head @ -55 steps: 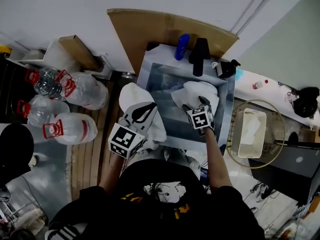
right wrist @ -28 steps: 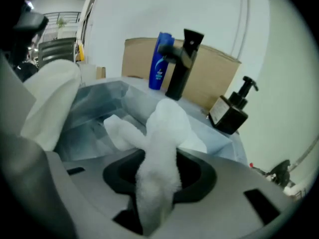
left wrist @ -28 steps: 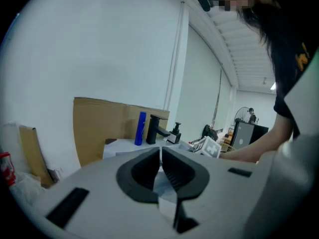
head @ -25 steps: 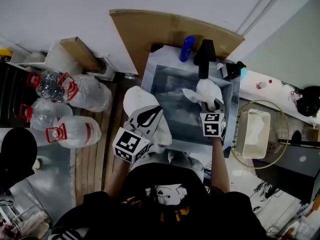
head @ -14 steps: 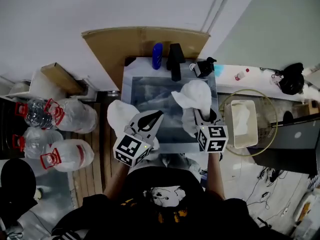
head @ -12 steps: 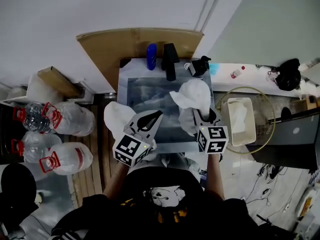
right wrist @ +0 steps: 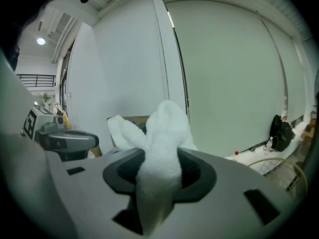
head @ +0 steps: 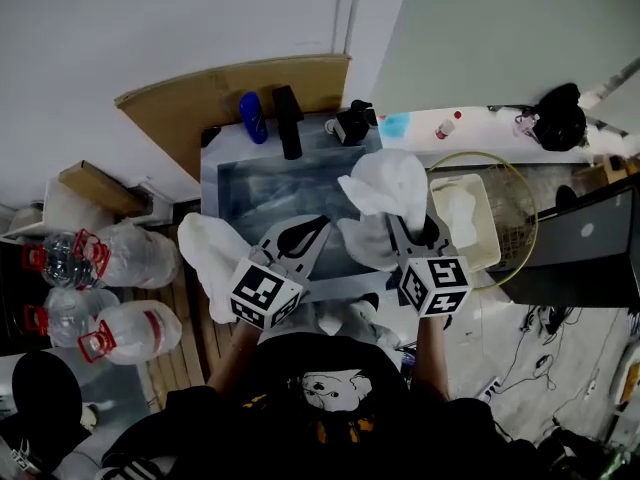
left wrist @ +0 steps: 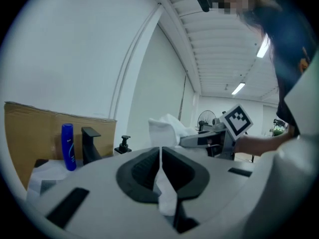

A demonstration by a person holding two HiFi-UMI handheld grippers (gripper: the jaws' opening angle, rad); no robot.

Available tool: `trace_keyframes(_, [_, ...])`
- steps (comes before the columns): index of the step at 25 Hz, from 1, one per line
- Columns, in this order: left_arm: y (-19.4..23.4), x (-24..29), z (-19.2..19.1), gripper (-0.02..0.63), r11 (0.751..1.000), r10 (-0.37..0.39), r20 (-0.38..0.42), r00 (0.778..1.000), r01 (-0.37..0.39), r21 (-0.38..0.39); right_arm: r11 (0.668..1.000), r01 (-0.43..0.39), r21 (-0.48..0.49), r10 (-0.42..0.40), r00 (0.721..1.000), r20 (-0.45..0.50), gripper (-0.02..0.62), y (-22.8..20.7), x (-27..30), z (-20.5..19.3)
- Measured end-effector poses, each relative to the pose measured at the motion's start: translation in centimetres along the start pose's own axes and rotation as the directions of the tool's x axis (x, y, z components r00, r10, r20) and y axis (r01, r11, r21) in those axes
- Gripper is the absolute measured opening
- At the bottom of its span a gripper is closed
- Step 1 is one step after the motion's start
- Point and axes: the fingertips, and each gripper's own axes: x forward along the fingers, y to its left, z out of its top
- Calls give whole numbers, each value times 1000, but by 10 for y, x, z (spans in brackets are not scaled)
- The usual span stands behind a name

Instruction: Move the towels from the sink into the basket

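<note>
Plainly, both grippers were loaded. The right gripper (head: 410,230) was clamped on a thick bunch of white towel (head: 385,183) above the sink's (head: 262,180) right edge. The left gripper (head: 313,229) had its jaws nearly together on only a thin strip of the other towel (head: 208,255), which hung off the sink's left-front corner. That slim pinch was the likeliest failure, in my judgement: the cloth's own weight could drag it free onto the floor left of the sink. The right towel's loose folds could also snag the wire rim of the basket (head: 514,230), right of the sink, or flop outside it. Behind the sink, the faucet (head: 289,123), blue bottle (head: 252,118) and soap pump (head: 350,126) crowded the back edge. The way rightward from the sink to the basket looked open, though a white tub (head: 487,230) filled part of the basket.
</note>
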Motion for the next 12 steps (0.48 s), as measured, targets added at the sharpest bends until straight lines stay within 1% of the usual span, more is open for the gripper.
trace_keyframes(5, [-41,50,3,20,1000,-24,-18,1000,24,-3,999,22,33,-24,998,53,147,-63,-43,15])
trace_keyframes(12, [-119,130,1,20,994,-106,-48,993,107,7,993,84,86,-92,992,86,146,-172,-103,13])
